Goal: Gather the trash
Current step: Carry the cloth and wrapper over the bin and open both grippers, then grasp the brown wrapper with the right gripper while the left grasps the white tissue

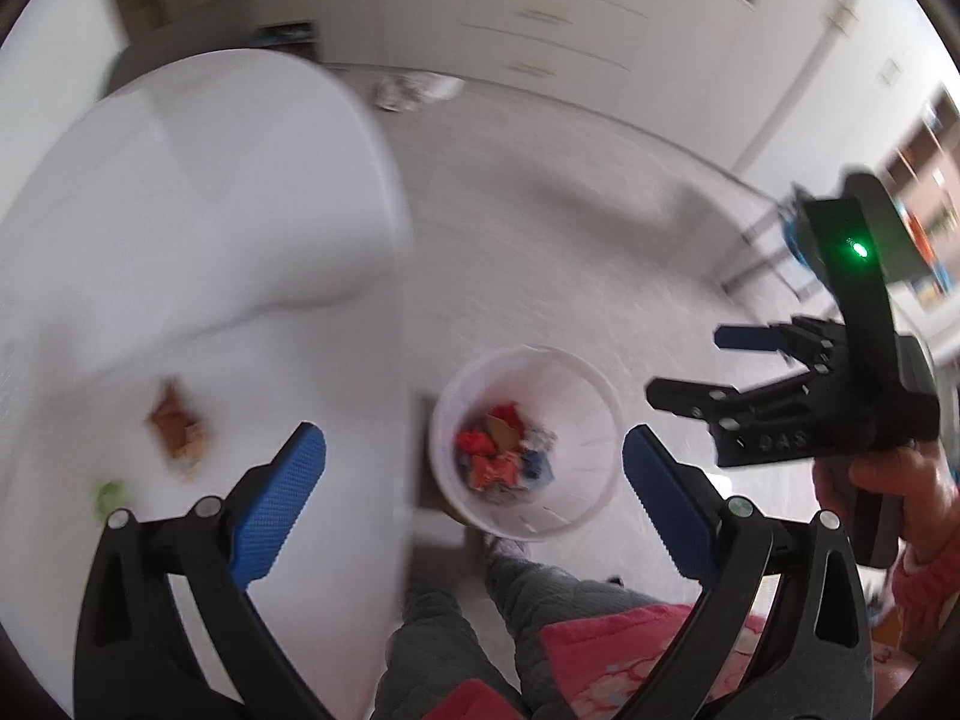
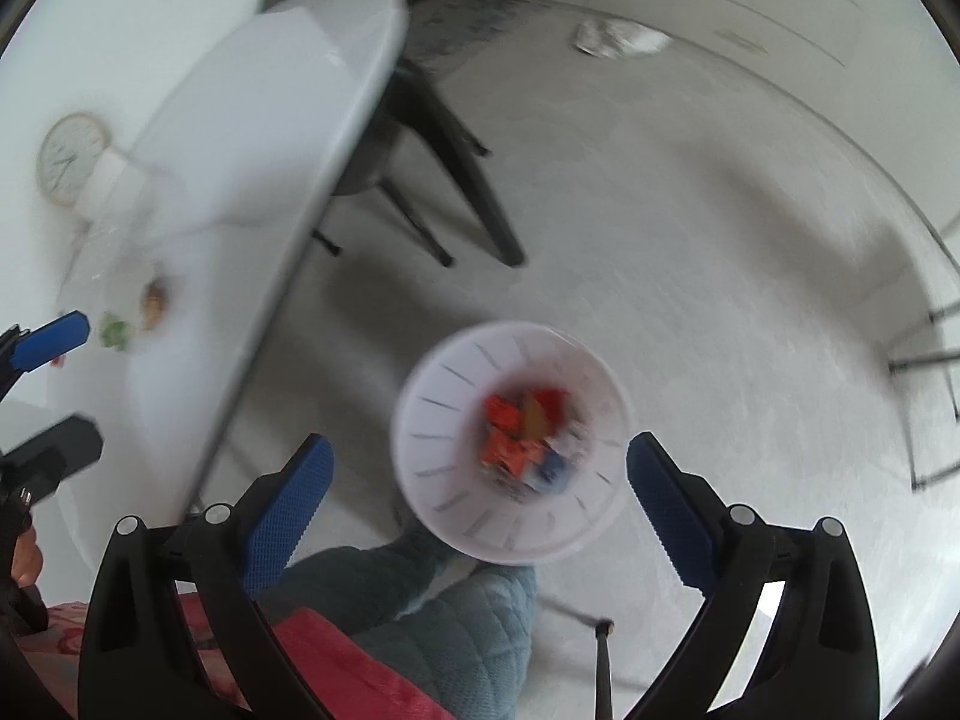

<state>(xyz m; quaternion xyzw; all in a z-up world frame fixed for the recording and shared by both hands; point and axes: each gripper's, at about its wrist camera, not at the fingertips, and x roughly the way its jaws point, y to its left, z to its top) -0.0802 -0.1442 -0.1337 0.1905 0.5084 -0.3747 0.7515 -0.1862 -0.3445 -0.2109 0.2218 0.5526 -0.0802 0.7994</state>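
Trash bin (image 2: pixel 510 444) on floor below wide-spread, empty right claw (image 2: pixel 480 480).

**My rig & me**

Left gripper (image 1: pixel 474 492): black plastic arms, silver rivets, blue dimpled pads (image 1: pixel 279 501). Right gripper (image 2: pixel 480 498): same build; from the left cam it shows a green light (image 1: pixel 859 250) & pale lettering. My hand (image 1: pixel 906 492): bare skin, pink sleeve. Legs (image 1: pixel 480 630): grey-blue quilted trousers w/ red-pink fabric over them.

Home, white cabinets (image 1: pixel 558 18), wall clock (image 2: pixel 71 159)
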